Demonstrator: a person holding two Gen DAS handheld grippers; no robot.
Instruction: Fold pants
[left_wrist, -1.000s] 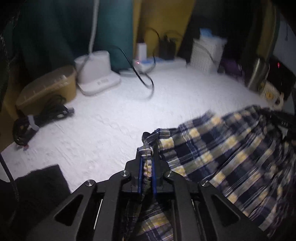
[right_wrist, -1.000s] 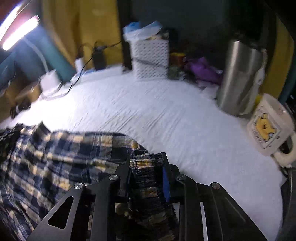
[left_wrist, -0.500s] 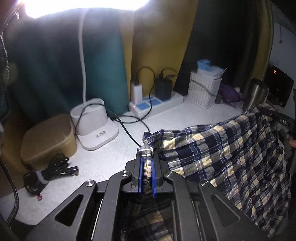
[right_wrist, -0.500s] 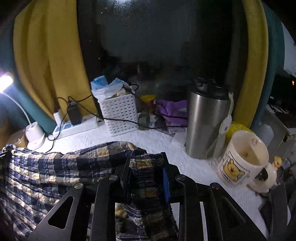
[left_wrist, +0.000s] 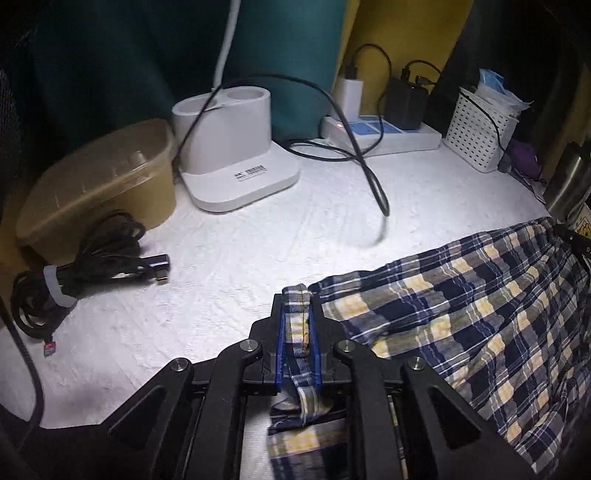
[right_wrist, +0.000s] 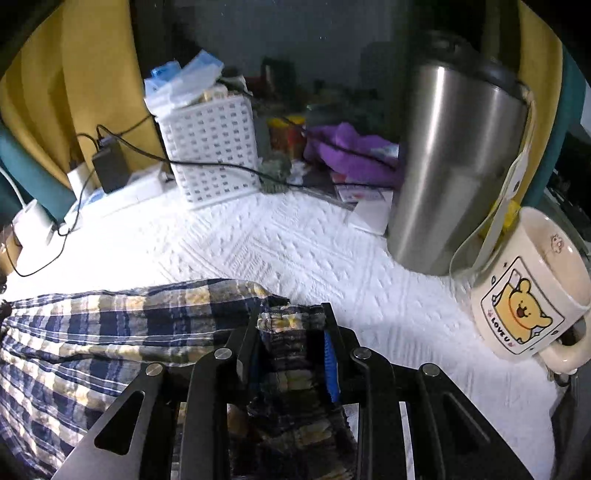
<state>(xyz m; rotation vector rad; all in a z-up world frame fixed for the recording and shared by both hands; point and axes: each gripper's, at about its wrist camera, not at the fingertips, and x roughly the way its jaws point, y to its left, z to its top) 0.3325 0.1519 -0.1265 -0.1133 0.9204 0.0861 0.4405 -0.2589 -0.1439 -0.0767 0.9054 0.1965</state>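
Observation:
The pants (left_wrist: 461, 314) are blue, white and yellow plaid cloth, stretched between my two grippers low over the white textured table cover (left_wrist: 240, 258). My left gripper (left_wrist: 296, 299) is shut on one corner of the pants' edge, which pokes up between the blue pads. In the right wrist view the pants (right_wrist: 92, 332) spread to the left, and my right gripper (right_wrist: 291, 314) is shut on a bunched corner of them.
Left side: tan lidded tub (left_wrist: 99, 177), coiled black cable (left_wrist: 74, 266), white lamp base (left_wrist: 236, 162), power strip (left_wrist: 380, 134) with a loose cable (left_wrist: 373, 184). Right side: white basket (right_wrist: 210, 144), steel tumbler (right_wrist: 454, 162), bear mug (right_wrist: 524, 288), purple cloth (right_wrist: 351, 151).
Both grippers have dropped from the raised position half a second ago back toward the table, carrying the pants with them. The cloth now hangs lower and nearer the cover.

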